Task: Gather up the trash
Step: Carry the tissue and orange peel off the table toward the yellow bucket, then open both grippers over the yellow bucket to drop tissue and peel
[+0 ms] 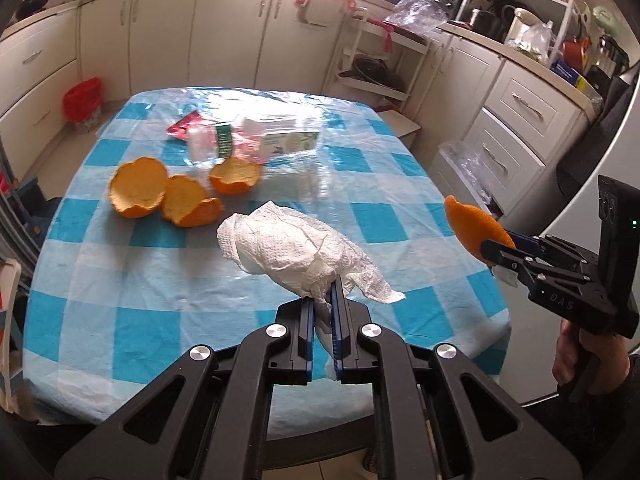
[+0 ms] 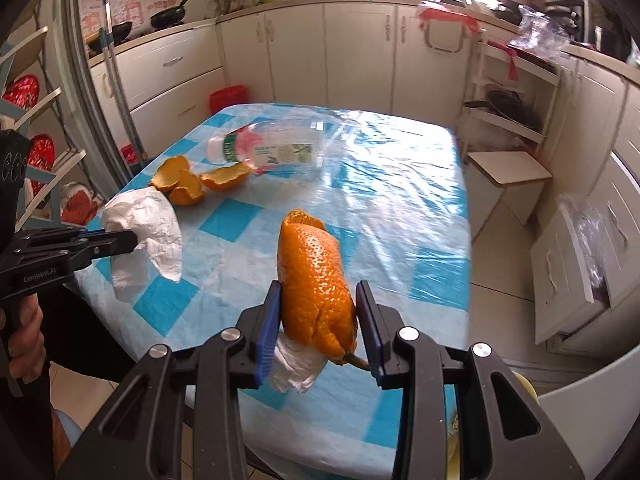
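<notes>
Crumpled paper towel [image 1: 296,246] — pinched in the nearly closed left gripper [image 1: 323,300], raised above the checked tablecloth [image 1: 120,280]. Orange peel [image 2: 316,276] with a tissue scrap [image 2: 294,368] — clamped between the part-open right gripper [image 2: 320,300]. Further peels [image 1: 160,196] and a plastic bottle [image 2: 272,148] lie on the table.

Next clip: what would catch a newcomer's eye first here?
The left hand-held gripper is shut on a crumpled white paper towel above the blue-checked tablecloth. The right hand-held gripper clamps a piece of orange peel. More orange peels and a plastic bottle lie farther back on the table.
</notes>
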Tool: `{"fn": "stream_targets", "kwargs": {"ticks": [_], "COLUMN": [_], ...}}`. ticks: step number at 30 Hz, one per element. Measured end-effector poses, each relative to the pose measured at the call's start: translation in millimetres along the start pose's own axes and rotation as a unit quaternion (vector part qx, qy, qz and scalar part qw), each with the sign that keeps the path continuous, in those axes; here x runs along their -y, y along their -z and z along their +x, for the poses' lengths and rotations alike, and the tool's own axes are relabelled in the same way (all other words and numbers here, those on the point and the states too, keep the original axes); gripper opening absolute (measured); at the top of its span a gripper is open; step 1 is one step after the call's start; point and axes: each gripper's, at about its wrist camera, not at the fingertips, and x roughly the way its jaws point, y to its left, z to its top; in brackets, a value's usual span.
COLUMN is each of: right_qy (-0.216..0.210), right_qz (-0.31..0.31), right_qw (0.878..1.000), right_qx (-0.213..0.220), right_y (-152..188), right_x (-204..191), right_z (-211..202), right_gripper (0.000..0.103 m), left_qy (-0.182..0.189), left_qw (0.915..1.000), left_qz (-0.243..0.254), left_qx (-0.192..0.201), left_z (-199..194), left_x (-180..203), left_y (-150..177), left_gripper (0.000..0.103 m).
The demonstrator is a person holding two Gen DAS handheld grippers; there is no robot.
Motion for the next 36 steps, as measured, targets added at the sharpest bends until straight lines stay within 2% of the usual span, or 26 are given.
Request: {"fn": "stream_targets", "kwargs": {"ticks": [3,7,9,11,12,14,17,19,22,24,25,27,29,33,36], "right_qy": [0.036,0.087,0.107,0.119,0.132,0.146,0.165,0.17,0.175,0.173,0.171,0.17,0.164,0.154,0.153], "right_qz": [0.052,0.128,0.164,0.197,0.217,0.256,0.286,0.289,0.279,0.276,0.275,0.279,0.29,0.314,0.314], "right_qw": [0.998,0.988,0.98,0.971,0.963,0.952,0.944,0.942,0.937,0.933,0.932,0.929,0.926,0.92,0.918], "right_qx": [0.002,-0.009,-0.028,-0.067,-0.085,-0.089,-0.033,0.03,0.115,0.153,0.164,0.175,0.176,0.178,0.188], "right_y": [19,51,66,79,86,91,80,63,42,34,31,28,28,32,30], "right_x": [46,105,130,149,159,176,187,184,174,176,176,180,189,198,193], "right_z": [-18,-35,-34,-23,-17,-19,-54,-88,-133,-148,-153,-155,-156,-155,-159], "right_gripper": [0.037,0.038,0.04,0.048,0.049,0.049,0.053,0.064,0.066,0.068,0.068,0.068,0.068,0.068,0.069], "left_qy": [0.026,0.06,0.074,0.085,0.089,0.094,0.097,0.098,0.098,0.098,0.094,0.087,0.082,0.087,0.087], "left_qw": [0.9992,0.9957,0.9933,0.9905,0.9892,0.9863,0.9829,0.9801,0.9759,0.9714,0.9695,0.9652,0.9644,0.9634,0.9644], "left_qz": [0.03,0.067,0.084,0.102,0.111,0.128,0.144,0.154,0.166,0.173,0.177,0.184,0.188,0.199,0.201], "left_qx": [-0.008,-0.023,-0.03,-0.035,-0.037,-0.045,-0.062,-0.077,-0.103,-0.131,-0.142,-0.165,-0.167,-0.157,-0.147], "left_z": [9,26,37,46,51,64,86,107,141,167,178,197,204,194,177], "left_x": [41,98,128,158,171,196,223,243,272,294,303,317,327,330,315], "left_y": [1,4,5,7,7,10,16,22,31,37,40,45,47,46,40], "left_gripper": [0.007,0.007,0.007,0.007,0.007,0.007,0.007,0.007,0.007,0.008,0.011,0.033,0.046,0.059,0.061]}}
